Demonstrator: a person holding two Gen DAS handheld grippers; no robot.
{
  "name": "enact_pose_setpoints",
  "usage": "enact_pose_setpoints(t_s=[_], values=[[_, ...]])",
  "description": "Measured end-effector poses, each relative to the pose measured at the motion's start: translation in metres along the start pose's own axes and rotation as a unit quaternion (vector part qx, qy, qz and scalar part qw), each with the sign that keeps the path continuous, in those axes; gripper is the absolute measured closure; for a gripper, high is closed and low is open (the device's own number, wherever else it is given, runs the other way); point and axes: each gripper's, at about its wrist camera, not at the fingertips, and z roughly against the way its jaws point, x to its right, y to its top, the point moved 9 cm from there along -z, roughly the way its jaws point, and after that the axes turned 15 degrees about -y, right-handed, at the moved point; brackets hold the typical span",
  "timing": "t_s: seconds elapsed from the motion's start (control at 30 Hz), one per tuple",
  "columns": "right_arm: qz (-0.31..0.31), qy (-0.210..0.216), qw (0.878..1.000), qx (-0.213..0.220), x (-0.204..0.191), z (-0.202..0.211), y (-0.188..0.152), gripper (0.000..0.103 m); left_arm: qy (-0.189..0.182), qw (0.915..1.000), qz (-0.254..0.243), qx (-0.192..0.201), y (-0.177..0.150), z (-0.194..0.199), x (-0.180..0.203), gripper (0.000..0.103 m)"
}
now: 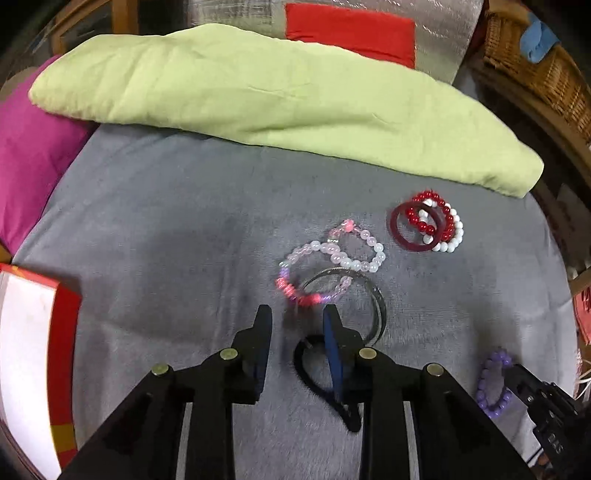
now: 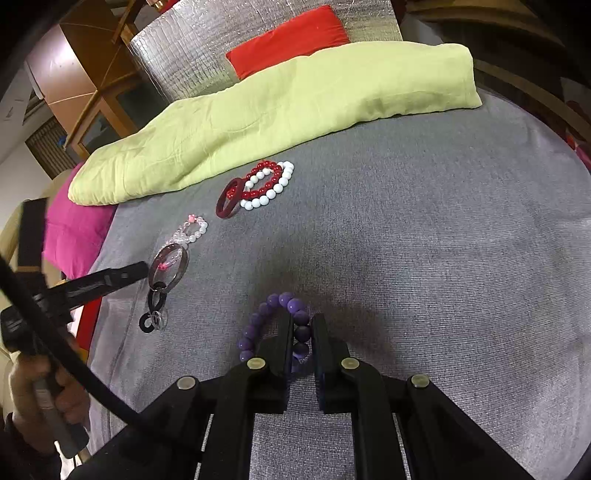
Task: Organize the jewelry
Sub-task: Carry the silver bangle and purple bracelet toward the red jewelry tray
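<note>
Jewelry lies on a grey cloth (image 1: 166, 229). My left gripper (image 1: 297, 314) is open just above a dark silver bangle (image 1: 376, 299) and a black ring loop (image 1: 310, 373), with a pink and clear bead bracelet (image 1: 332, 254) just beyond. Red, white and maroon bracelets (image 1: 428, 221) are stacked at the far right. My right gripper (image 2: 303, 321) is shut on a purple bead bracelet (image 2: 273, 310), which also shows in the left wrist view (image 1: 493, 384). The left gripper appears in the right wrist view (image 2: 122, 275) beside the bangle (image 2: 170, 264).
A folded light-green cloth (image 1: 258, 96) lies across the back, with a magenta cushion (image 1: 33, 155) at the left and a red cushion (image 1: 351, 29) behind. A red and white box (image 1: 33, 354) stands at the left edge. A wicker basket (image 1: 535, 70) is at the right.
</note>
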Motion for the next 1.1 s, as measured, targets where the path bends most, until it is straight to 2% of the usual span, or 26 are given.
enact_pose_setpoints(t_s=[0.03,0.07,0.1,0.13,0.3,0.4,0.6,0.83,1.1], values=[[0.001,0.000,1.000,-0.001,0.000,-0.001,0.000,0.092,0.009,0.9999,-0.005,-0.006,0.000,-0.005,0.000,0.075],[0.001,0.000,1.000,-0.001,-0.001,-0.001,0.000,0.092,0.020,0.9997,-0.002,-0.016,-0.001,-0.011,-0.003,0.082],[0.001,0.001,1.000,-0.001,-0.001,-0.002,0.000,0.092,0.020,0.9996,0.004,-0.017,-0.001,-0.014,-0.005,0.099],[0.000,0.000,1.000,-0.001,0.000,-0.002,0.001,0.092,0.021,0.9996,0.007,-0.017,-0.001,-0.015,-0.007,0.100],[-0.002,0.002,1.000,0.000,0.000,-0.003,0.001,0.092,-0.014,0.9996,0.008,0.024,0.003,0.011,-0.003,0.100],[-0.004,0.003,1.000,0.007,0.001,0.002,0.003,0.092,-0.044,0.9970,0.023,0.060,0.001,0.040,-0.001,0.100],[-0.014,0.022,1.000,0.017,0.000,0.011,0.007,0.092,-0.065,0.9902,0.049,0.114,-0.029,0.090,-0.005,0.100],[-0.007,0.035,0.999,0.026,-0.008,0.023,0.004,0.092,-0.053,0.9902,0.049,0.119,-0.070,0.094,-0.013,0.100],[-0.045,0.073,0.996,0.033,-0.006,0.049,0.003,0.092,-0.058,0.9891,0.037,0.130,-0.073,0.099,-0.009,0.100]])
